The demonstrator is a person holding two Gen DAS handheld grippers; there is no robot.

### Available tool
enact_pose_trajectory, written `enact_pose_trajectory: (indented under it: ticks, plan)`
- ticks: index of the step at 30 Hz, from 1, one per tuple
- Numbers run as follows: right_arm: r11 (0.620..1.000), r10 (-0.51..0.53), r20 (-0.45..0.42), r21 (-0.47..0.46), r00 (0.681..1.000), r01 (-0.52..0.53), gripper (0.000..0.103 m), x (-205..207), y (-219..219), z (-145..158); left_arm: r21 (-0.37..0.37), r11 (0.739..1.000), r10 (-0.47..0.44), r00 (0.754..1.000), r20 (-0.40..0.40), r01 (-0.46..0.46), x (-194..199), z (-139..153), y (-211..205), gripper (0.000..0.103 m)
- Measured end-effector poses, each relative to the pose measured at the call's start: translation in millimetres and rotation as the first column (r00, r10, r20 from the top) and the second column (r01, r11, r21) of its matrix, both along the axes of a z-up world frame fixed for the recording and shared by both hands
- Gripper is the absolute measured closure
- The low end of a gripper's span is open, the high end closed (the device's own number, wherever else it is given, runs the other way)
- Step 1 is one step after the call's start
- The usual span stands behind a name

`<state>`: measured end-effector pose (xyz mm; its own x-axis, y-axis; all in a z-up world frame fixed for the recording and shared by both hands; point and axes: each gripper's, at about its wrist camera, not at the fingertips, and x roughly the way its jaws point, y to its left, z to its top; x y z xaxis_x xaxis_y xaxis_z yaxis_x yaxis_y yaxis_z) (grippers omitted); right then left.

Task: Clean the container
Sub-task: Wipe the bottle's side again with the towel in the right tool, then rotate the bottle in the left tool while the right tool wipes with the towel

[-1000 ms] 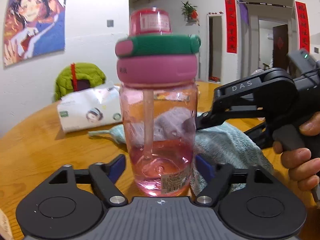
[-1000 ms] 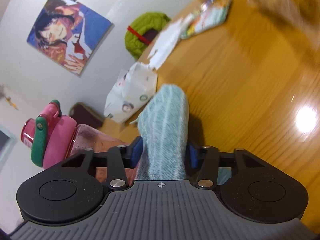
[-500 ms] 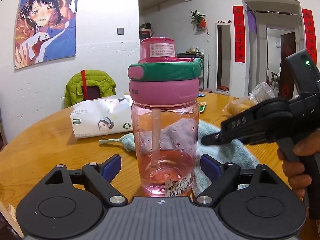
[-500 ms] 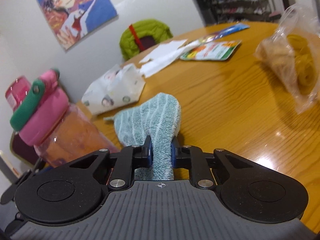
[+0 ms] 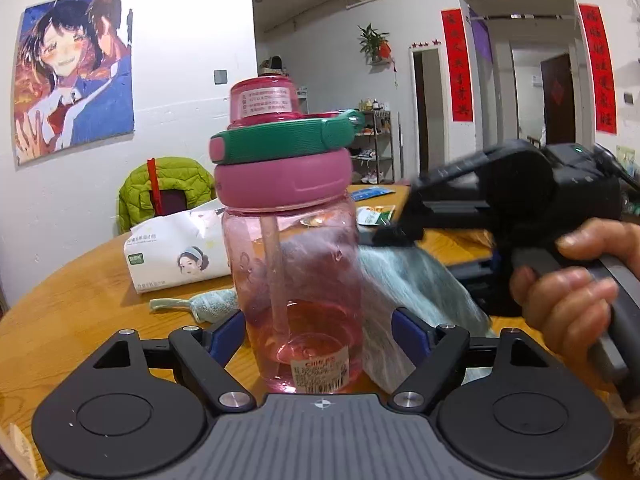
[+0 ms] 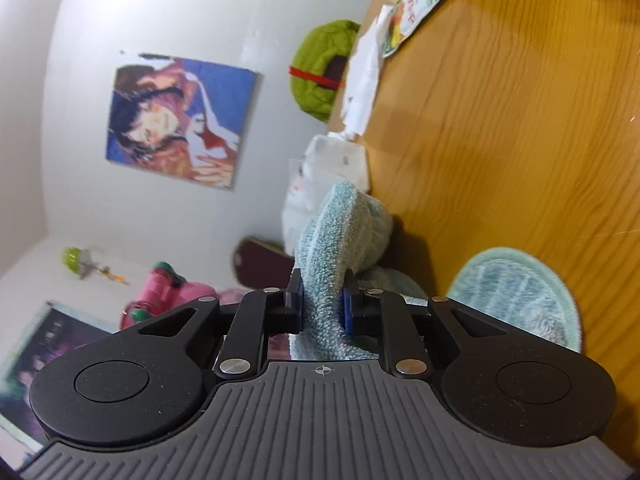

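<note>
A clear pink drink bottle point(image 5: 300, 280) with a pink lid, green strap and inner straw stands upright on the wooden table point(image 5: 72, 320). My left gripper point(image 5: 318, 330) stands around its base, blue pads close to its sides. My right gripper point(image 6: 322, 306) is shut on a light teal towel point(image 6: 332, 240) and rolled sideways. In the left wrist view the right gripper point(image 5: 520, 200) holds the towel point(image 5: 416, 280) against the bottle's right side. The bottle point(image 6: 168, 292) shows at the left in the right wrist view.
A white tissue pack point(image 5: 176, 252) lies behind the bottle to the left. A chair with a green jacket point(image 5: 168, 188) stands at the table's far edge. Leaflets point(image 6: 412, 8) and torn paper point(image 6: 360, 80) lie further across the table.
The right gripper has rolled sideways and moved with the towel up along the bottle's right side. The bottle stays between the left fingers.
</note>
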<state>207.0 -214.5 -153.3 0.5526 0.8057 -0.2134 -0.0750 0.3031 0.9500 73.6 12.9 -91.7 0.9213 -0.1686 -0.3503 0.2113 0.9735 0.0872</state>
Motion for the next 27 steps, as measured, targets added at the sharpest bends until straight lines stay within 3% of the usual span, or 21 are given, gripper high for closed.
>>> enact_pose_trajectory:
  ticks: [6, 8, 11, 12, 14, 15, 18, 19, 21, 24, 25, 27]
  plan:
    - [0.973, 0.025, 0.014, -0.228, 1.000, -0.021, 0.082, -2, 17, 7, 0.003, 1.000, 0.016, 0.999, -0.034, -0.016, 9, -3, 5, 0.034]
    - [0.963, 0.030, 0.042, -0.269, 0.999, -0.018, 0.082, -3, 18, 11, 0.035, 0.999, 0.023, 0.999, -0.028, -0.022, 6, -4, 1, 0.035]
    - [0.944, 0.016, 0.090, -0.328, 0.996, 0.014, 0.086, -9, 17, 20, 0.022, 1.000, 0.014, 0.999, -0.029, -0.013, 7, -3, 4, 0.035]
    - [0.956, 0.007, 0.107, -0.294, 0.994, 0.025, 0.087, -11, 14, 22, 0.019, 1.000, 0.011, 1.000, -0.029, -0.010, 7, -3, 4, 0.035]
    - [0.994, -0.009, 0.138, -0.103, 0.990, 0.023, 0.087, -13, 0, 25, 0.013, 1.000, 0.004, 1.000, -0.029, -0.003, 9, -3, 5, 0.035]
    - [0.999, -0.012, 0.151, 0.034, 0.988, 0.007, 0.087, -13, -8, 23, 0.010, 1.000, 0.001, 1.000, -0.029, 0.000, 9, -3, 5, 0.035]
    - [0.944, -0.018, 0.164, 0.327, 0.986, -0.037, 0.087, -13, -23, 14, 0.010, 1.000, -0.004, 1.000, -0.028, 0.005, 10, -3, 5, 0.035]
    - [0.937, -0.010, 0.151, 0.347, 0.988, -0.044, 0.086, -11, -24, 11, 0.010, 1.000, -0.005, 1.000, -0.028, 0.005, 10, -3, 5, 0.035]
    - [0.958, 0.023, 0.102, 0.281, 0.995, -0.051, 0.086, -7, -15, 6, 0.011, 1.000, -0.004, 1.000, -0.027, 0.004, 10, -3, 5, 0.035]
    - [1.000, 0.025, -0.011, 0.012, 1.000, -0.024, 0.085, -3, 1, 1, 0.001, 1.000, -0.006, 1.000, -0.030, 0.006, 10, -3, 6, 0.035]
    - [0.998, 0.022, -0.048, -0.062, 0.999, -0.025, 0.085, -1, 4, -2, 0.008, 1.000, -0.004, 1.000, -0.027, 0.005, 9, -3, 5, 0.035]
    - [0.994, 0.021, -0.066, -0.110, 0.998, -0.029, 0.085, 0, 7, -4, 0.009, 1.000, -0.003, 1.000, -0.027, 0.003, 10, -3, 5, 0.035]
